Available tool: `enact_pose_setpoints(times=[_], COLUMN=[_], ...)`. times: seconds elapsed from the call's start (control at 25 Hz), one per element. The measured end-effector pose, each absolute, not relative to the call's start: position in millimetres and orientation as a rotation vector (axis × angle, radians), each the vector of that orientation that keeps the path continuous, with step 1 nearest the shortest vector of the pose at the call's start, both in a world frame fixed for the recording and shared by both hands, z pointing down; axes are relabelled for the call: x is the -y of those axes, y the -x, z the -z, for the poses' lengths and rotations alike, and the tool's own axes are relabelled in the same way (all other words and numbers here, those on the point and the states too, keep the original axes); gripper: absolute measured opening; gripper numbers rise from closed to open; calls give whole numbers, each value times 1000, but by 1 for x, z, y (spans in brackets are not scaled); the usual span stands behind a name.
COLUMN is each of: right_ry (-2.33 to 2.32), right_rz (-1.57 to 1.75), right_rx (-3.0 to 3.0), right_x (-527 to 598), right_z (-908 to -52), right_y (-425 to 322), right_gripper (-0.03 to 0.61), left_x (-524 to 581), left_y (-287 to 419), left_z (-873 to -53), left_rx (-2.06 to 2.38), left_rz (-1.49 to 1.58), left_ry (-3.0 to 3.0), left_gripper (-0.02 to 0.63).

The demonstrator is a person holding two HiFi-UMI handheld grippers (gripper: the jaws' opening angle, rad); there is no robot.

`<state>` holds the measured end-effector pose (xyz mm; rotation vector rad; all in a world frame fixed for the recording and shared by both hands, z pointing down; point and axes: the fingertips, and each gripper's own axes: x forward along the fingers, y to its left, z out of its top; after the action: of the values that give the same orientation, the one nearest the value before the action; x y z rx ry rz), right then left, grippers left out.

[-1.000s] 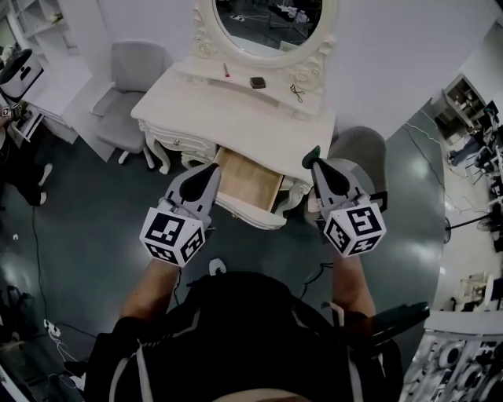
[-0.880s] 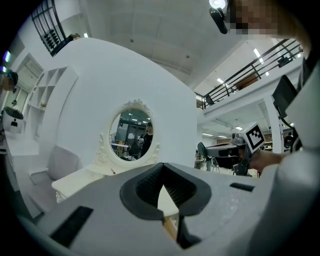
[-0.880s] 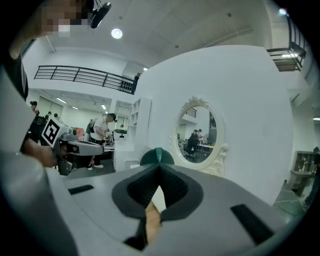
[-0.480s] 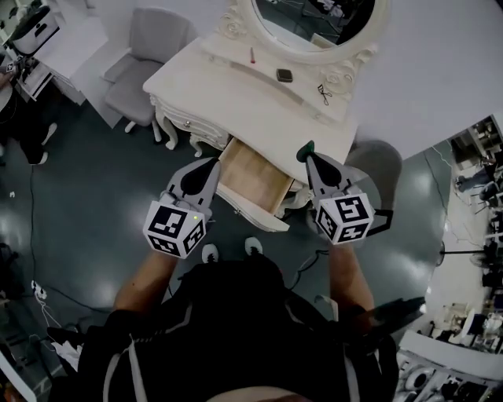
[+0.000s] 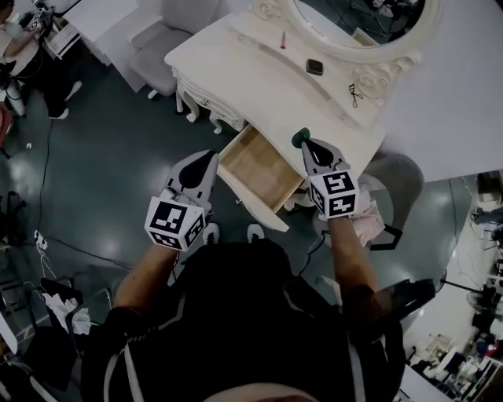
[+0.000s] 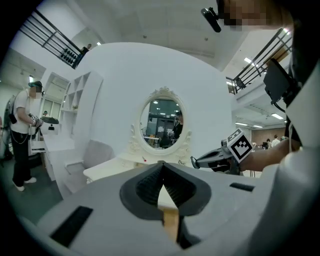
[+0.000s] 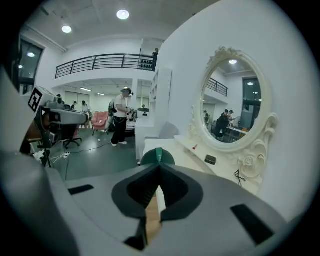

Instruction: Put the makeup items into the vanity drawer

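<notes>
The right hand-held gripper [image 5: 306, 144] clamped a green round item [image 5: 299, 138] beside the far right corner of the open vanity drawer [image 5: 259, 169], while the left hand-held gripper [image 5: 209, 156], jaws together and empty, was at the drawer's left side.

My right fingers [image 5: 317, 154] hide most of the green thing [image 5: 301, 138] (perhaps a lid). The small items [image 5: 314, 67] on the tabletop [image 5: 251, 74] are unreadably tiny, and the mirror [image 5: 361, 16] is cropped.
</notes>
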<state>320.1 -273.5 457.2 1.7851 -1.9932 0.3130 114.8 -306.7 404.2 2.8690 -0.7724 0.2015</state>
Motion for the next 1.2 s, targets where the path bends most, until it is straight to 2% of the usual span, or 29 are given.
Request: enact_pose_setpoints(times=[0.68, 1.2], right_ry=[-1266, -1108], right_rz=[-442, -492], right_rx=[2050, 1967], right_x=[326, 329], right_z=[-625, -712], right_y=[-269, -245], right_gripper=[5, 5], left_x=[304, 299], left_y=[-100, -83], left_z=[-448, -466], left_rx=[1045, 1139], left_rz=[-346, -388], left_ry=[-2718, -2651], left_gripper=[3, 3])
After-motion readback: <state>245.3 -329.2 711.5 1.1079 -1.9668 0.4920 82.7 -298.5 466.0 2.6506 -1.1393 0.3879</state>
